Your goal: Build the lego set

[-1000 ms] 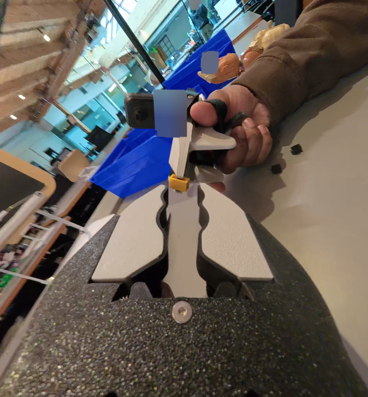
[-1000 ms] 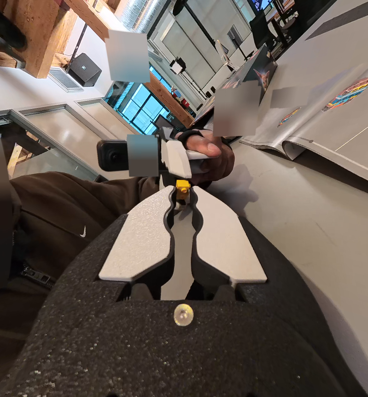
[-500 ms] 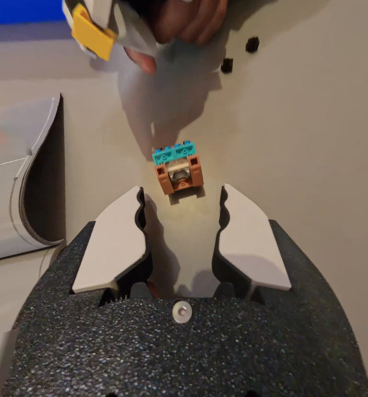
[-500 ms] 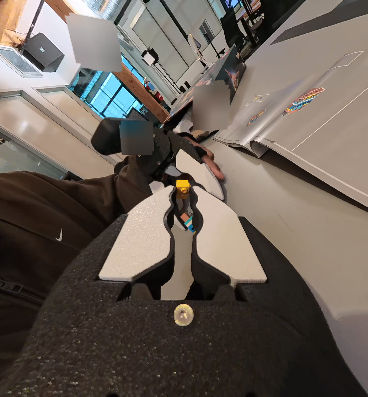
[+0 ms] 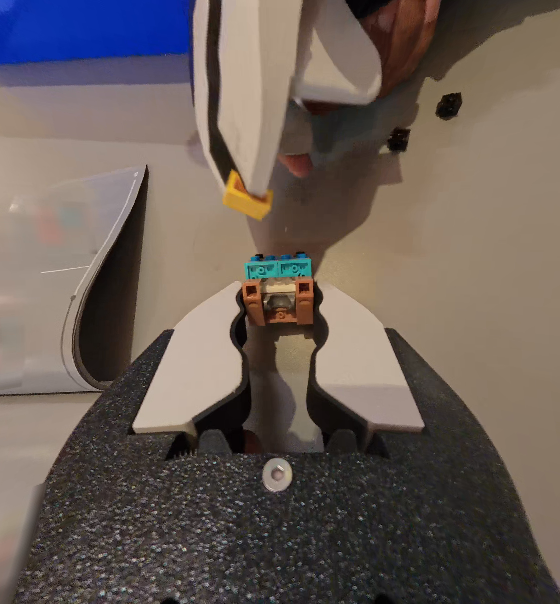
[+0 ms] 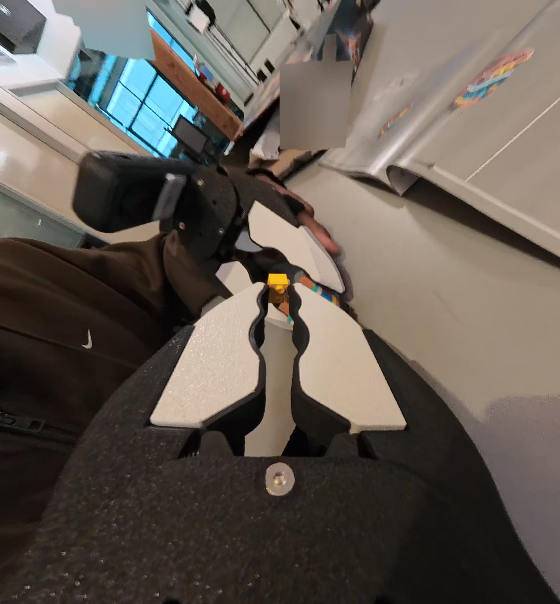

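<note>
From the left wrist view, the left gripper has its two pale fingers drawn in against the brown sides of a small lego assembly, a brown block with a grey middle and a teal studded layer on its far end, pinched right at the fingertips over the grey table. Just beyond it hangs the right gripper, pointing down at a slant, with a yellow brick clamped at its tip, near the teal end but apart from it. Two small black pieces lie on the table farther off, and an open instruction booklet curls up on the left. From the right wrist view, the right gripper is nearly closed, its tips nipping the yellow brick. Past it the lego assembly shows only as a sliver of brown and teal between the other gripper's fingers, with a brown sleeve on the left.
</note>
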A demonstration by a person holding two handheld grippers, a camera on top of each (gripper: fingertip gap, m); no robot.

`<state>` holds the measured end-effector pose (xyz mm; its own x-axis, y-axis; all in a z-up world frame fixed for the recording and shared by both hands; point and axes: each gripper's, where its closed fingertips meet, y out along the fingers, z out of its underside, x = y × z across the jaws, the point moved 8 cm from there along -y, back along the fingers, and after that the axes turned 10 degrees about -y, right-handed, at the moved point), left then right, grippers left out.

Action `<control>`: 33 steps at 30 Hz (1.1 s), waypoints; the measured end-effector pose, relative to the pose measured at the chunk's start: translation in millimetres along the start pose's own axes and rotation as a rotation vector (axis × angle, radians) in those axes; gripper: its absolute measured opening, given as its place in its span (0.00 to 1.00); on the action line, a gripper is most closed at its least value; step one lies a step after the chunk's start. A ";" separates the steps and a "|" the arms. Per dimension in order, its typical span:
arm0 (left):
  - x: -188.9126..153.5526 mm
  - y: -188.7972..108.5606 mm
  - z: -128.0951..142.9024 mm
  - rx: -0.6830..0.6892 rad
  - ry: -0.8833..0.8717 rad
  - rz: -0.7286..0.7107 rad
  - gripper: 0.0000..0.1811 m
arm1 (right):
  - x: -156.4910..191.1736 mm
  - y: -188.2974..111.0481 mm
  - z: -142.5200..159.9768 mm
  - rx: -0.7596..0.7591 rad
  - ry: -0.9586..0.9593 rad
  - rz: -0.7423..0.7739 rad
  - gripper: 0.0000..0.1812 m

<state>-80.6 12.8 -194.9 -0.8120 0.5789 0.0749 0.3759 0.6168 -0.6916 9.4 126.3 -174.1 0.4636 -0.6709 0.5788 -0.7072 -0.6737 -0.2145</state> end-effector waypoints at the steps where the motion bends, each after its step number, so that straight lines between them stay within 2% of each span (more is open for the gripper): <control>1: -2.5 -0.7 -2.6 0.009 -0.001 0.003 0.21 | 1.6 2.6 2.1 0.033 0.005 0.000 0.06; 11: -8.3 -5.6 -7.9 0.053 -0.016 -0.011 0.21 | 5.9 16.3 13.4 0.177 0.064 -0.002 0.06; 26: -8.6 -5.7 -7.7 0.025 -0.015 0.002 0.20 | 1.7 18.3 14.3 0.196 0.042 0.054 0.07; 29: -9.4 -4.2 -7.8 0.011 -0.015 0.020 0.20 | 0.2 18.5 15.2 0.209 0.038 0.078 0.12; 33: -9.3 -3.6 -7.8 0.004 -0.012 0.025 0.20 | 0.4 18.3 15.3 0.213 0.039 0.074 0.12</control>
<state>-71.0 9.4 -187.5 -0.8075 0.5879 0.0493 0.3946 0.6002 -0.6957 4.8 109.0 -189.8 0.3903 -0.7112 0.5847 -0.6081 -0.6759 -0.4163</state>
